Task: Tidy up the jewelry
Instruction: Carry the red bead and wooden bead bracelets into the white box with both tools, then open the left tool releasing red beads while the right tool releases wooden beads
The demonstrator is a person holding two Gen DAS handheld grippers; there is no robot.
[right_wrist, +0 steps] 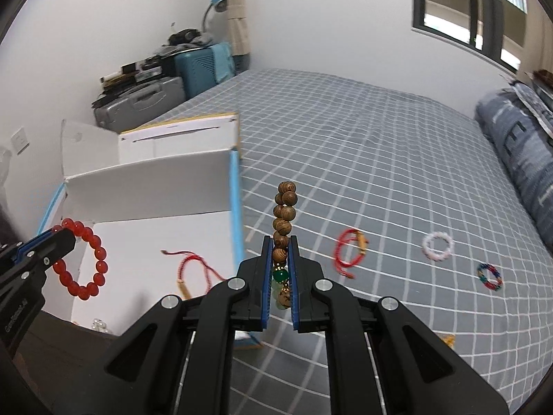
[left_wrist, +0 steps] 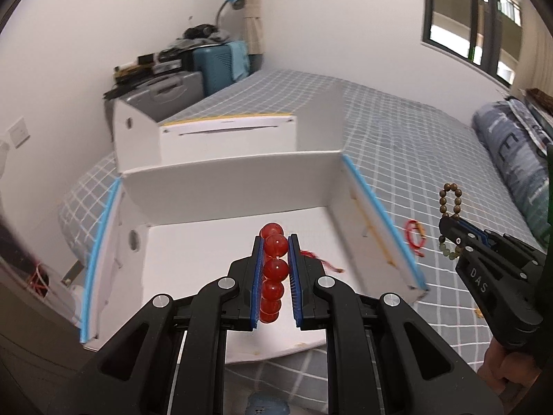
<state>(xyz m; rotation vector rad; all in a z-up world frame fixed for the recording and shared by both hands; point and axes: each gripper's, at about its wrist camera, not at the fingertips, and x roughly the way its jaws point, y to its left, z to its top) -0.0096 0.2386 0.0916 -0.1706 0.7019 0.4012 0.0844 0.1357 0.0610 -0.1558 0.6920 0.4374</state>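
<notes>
While both grippers are loaded, neither bracelet is down yet. Left gripper [left_wrist: 275, 242] is pinched on the red bead bracelet [left_wrist: 274, 269], held edge-on between the blue pads over the open white box [left_wrist: 228, 186]; from the right wrist view the same bracelet [right_wrist: 83, 259] hangs as a full loop above the box floor, near its left wall. Right gripper [right_wrist: 280, 242] is clamped on the wooden bead bracelet [right_wrist: 284, 221], brown beads sticking up past the fingertips, green and pale beads down between the pads. It sits over the checked bedsheet [right_wrist: 380, 159], just right of the box's blue-taped right edge.

Inside the box: a red cord bracelet [right_wrist: 193, 264] on the floor toward the right wall. A second white box [left_wrist: 224, 131] stands behind the first, touching its rear wall.

Loose on the sheet, right of the box: another red cord bracelet [right_wrist: 349, 250], then a pink-white bead bracelet [right_wrist: 438, 246], then a multicolour bead bracelet [right_wrist: 489, 276] nearest the bed's right edge. All three well apart from each other.

Folded blue quilt [right_wrist: 518, 145] lies along the bed's right edge.
</notes>
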